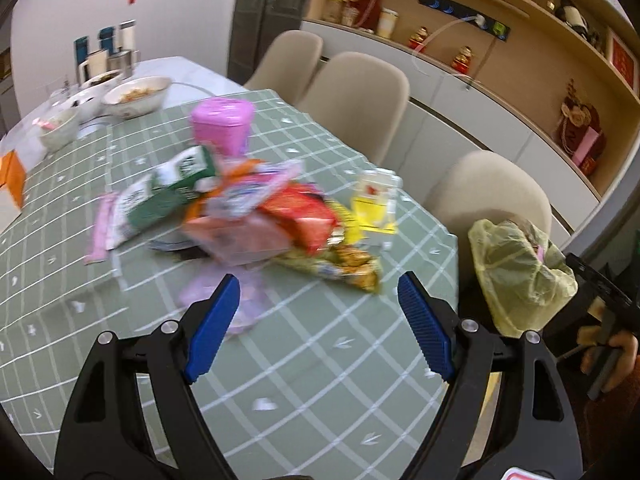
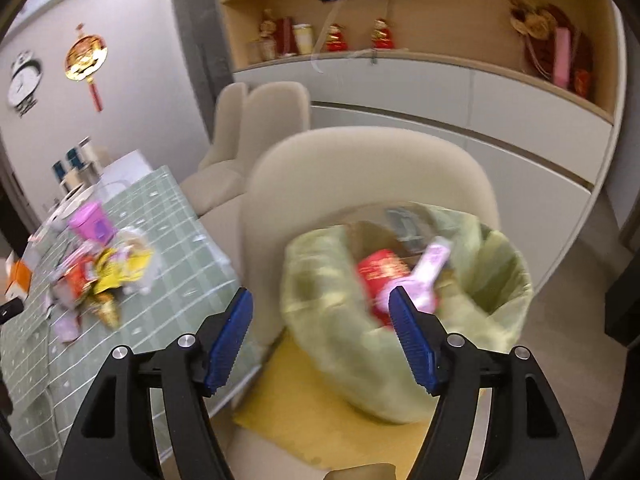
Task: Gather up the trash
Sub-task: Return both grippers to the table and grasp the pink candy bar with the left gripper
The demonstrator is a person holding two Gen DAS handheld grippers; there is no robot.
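1. The table (image 1: 328, 380), under a green checked cloth, fills the ground below and ahead of the left tool (image 1: 318, 320).
2. Three beige chairs (image 1: 356, 100) line the table's far edge, ahead and to the right of the left tool; in the right wrist view the nearest chair (image 2: 368, 172) stands straight ahead of the right tool (image 2: 320, 332).
3. A pale green trash bag (image 2: 320, 280) sits on that chair's seat, just ahead of the right tool and slightly to its right, mouth open, with a red packet (image 2: 380, 272) and a pink wrapper (image 2: 432, 264) inside. From the left tool it lies to the right, past the table edge.
4. The trash pile (image 1: 256, 208) of wrappers and cartons lies on the cloth directly ahead of the left tool, near it but not touching; it is blurred.
5. A pink cup (image 1: 222, 124) stands behind the pile, and bowls (image 1: 136, 96) sit further off to the left.
6. Left tool: held low over the table, pointing at the pile, fingers spread wide and holding nothing.
7. Right tool: tilted down toward the bag, fingers spread wide and holding nothing.
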